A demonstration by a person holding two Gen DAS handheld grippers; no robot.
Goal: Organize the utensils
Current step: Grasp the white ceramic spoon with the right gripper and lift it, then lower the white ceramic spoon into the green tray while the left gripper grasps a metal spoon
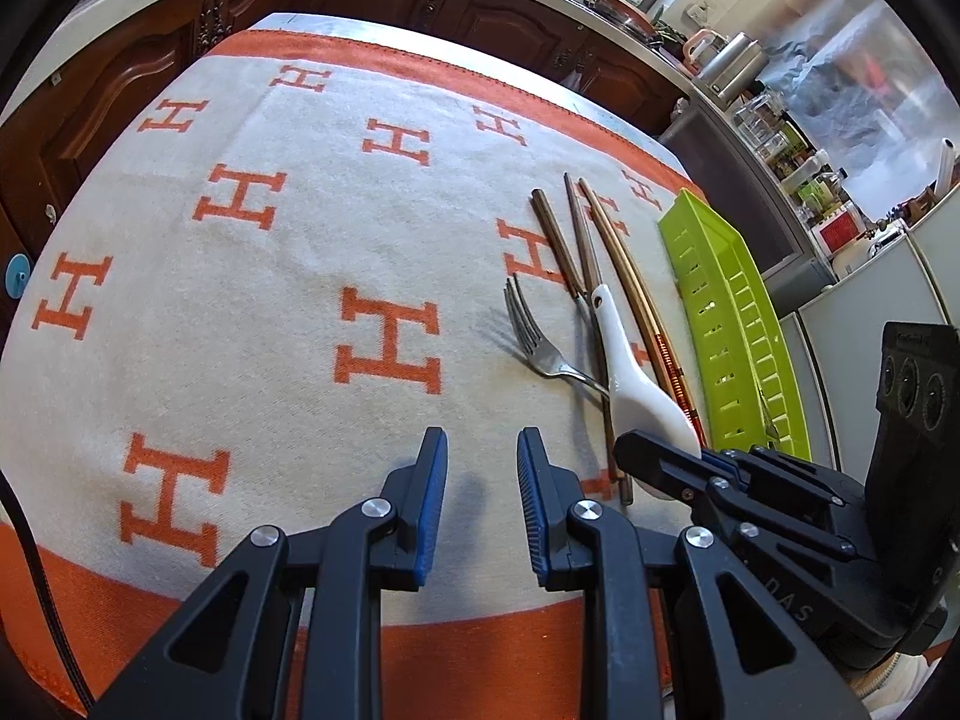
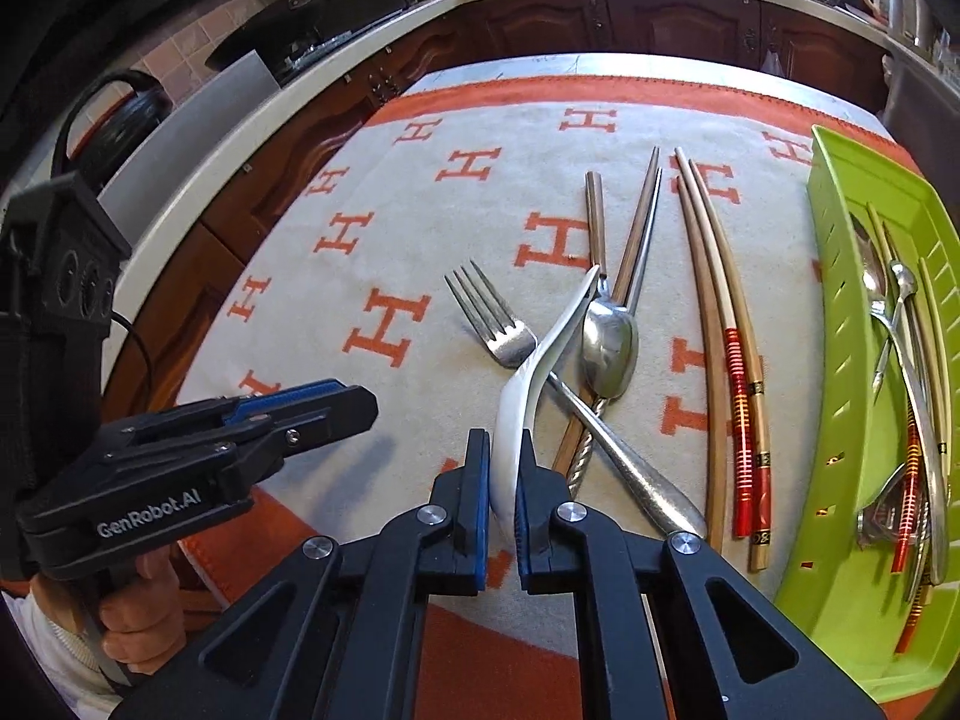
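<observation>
Kitchen setting: dark wooden cabinets and a pale countertop behind a table draped in a cream cloth (image 2: 420,210) with orange H letters and an orange border. Landmark: lime-green slotted tray (image 2: 840,300), at the cloth's right edge.

1. White ceramic spoon (image 2: 540,354): just left of the tray's near half, among the loose cutlery, turned on edge, handle pointing away. Its bowl end sits between the pads of the right gripper (image 2: 499,480), whose fingers are clamped on it.
2. Fork (image 2: 498,324): left of the tray, tines pointing away, its long handle running under the white spoon towards the tray's near end.
3. Metal spoon (image 2: 607,348): beside the fork on the tray side, bowl down, twisted handle crossing the fork handle.
4. 2 brown-and-steel chopsticks (image 2: 639,234): beyond the metal spoon, lying lengthwise.
5. 2 wooden chopsticks with red banded ends (image 2: 720,330): nearest the tray, parallel to its long wall.
6. Tray contents: several metal utensils and banded chopsticks (image 2: 912,360), lying lengthwise.
7. Left gripper (image 1: 483,450): farthest from the tray, over bare cloth, fingers a little apart with nothing between them.
</observation>
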